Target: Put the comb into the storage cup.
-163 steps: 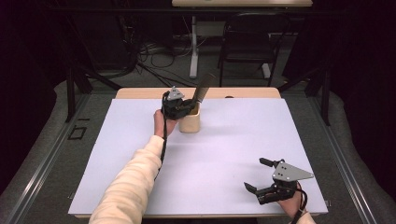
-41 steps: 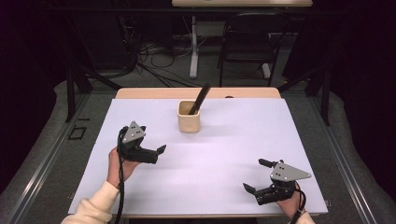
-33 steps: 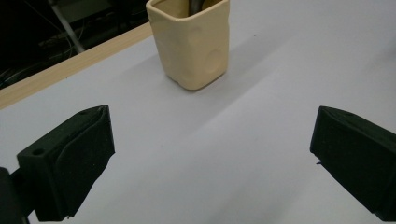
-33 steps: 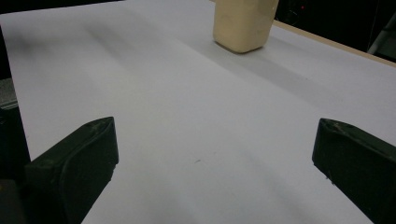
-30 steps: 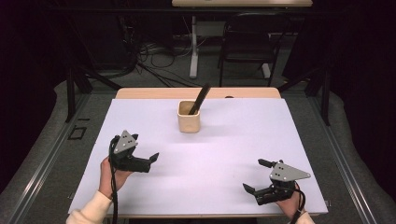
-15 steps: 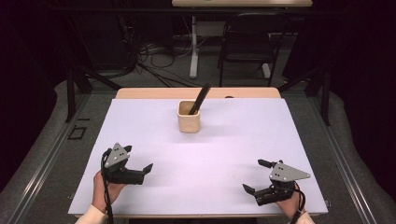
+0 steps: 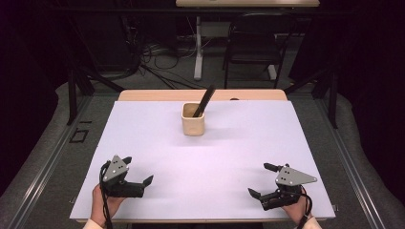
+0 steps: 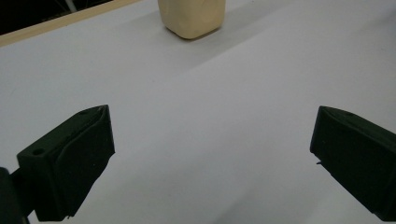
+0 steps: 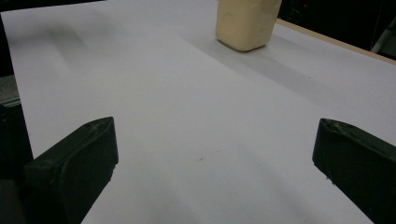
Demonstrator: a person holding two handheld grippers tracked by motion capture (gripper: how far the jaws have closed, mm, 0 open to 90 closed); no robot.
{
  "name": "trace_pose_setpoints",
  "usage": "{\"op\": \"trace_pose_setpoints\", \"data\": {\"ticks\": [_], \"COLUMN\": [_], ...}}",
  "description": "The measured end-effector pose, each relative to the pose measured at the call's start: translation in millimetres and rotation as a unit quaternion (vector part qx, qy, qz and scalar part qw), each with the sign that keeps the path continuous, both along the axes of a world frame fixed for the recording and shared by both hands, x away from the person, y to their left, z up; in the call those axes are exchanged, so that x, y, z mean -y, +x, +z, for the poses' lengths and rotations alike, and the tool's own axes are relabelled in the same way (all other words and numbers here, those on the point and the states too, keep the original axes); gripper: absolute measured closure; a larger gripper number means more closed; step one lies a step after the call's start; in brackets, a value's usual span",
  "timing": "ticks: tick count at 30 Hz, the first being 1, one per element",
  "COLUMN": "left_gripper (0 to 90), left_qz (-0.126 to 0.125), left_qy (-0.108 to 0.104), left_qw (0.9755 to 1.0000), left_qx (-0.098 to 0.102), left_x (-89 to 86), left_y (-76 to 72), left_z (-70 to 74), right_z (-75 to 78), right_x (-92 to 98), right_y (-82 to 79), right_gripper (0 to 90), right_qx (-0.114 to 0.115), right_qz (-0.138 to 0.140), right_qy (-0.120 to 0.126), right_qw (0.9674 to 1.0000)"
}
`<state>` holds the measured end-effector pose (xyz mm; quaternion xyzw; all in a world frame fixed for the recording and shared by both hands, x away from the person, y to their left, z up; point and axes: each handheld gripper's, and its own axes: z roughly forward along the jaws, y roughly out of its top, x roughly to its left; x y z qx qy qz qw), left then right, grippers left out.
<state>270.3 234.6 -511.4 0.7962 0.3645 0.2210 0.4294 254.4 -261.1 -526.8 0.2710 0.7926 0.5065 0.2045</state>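
Note:
A cream square cup [image 7: 193, 125] stands at the far middle of the white table [image 7: 239, 143], with a black stick-like tool [image 7: 205, 100] leaning out of it toward the back right. My left gripper [image 7: 138, 171] rests near the front left corner, open and holding nothing. My right gripper [image 7: 262, 180] sits near the front right corner, also open and empty. The left gripper view has the cup [image 8: 192, 17] far ahead between its wide-apart jaws. In the right gripper view the cup [image 9: 246, 22] stands far ahead.
A wooden strip [image 7: 157, 95] edges the table's far side. Behind it are a dark chair [image 7: 250, 45], cables on the floor [image 7: 153, 57] and black frame legs [image 7: 76, 86]. White surface stretches between the cup and both grippers.
My left gripper let go of the black tool in the cup and drew back toward the front left corner, staying open. The right gripper has hardly moved.

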Motion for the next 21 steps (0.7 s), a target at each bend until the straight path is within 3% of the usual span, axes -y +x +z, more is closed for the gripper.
{"op": "trace_pose_setpoints", "data": {"ticks": [21], "left_gripper": [0.0], "left_qz": [0.012], "left_qy": [0.017], "left_qw": [0.9998], "left_qx": [0.004], "left_x": [-10.5], "left_y": [-24.1], "left_z": [-16.4], "right_z": [-0.3], "right_x": [0.2], "right_y": [-0.7], "right_gripper": [0.0], "right_qx": [-0.003], "right_qz": [0.0], "right_qy": [0.001], "right_qw": [1.0]}}
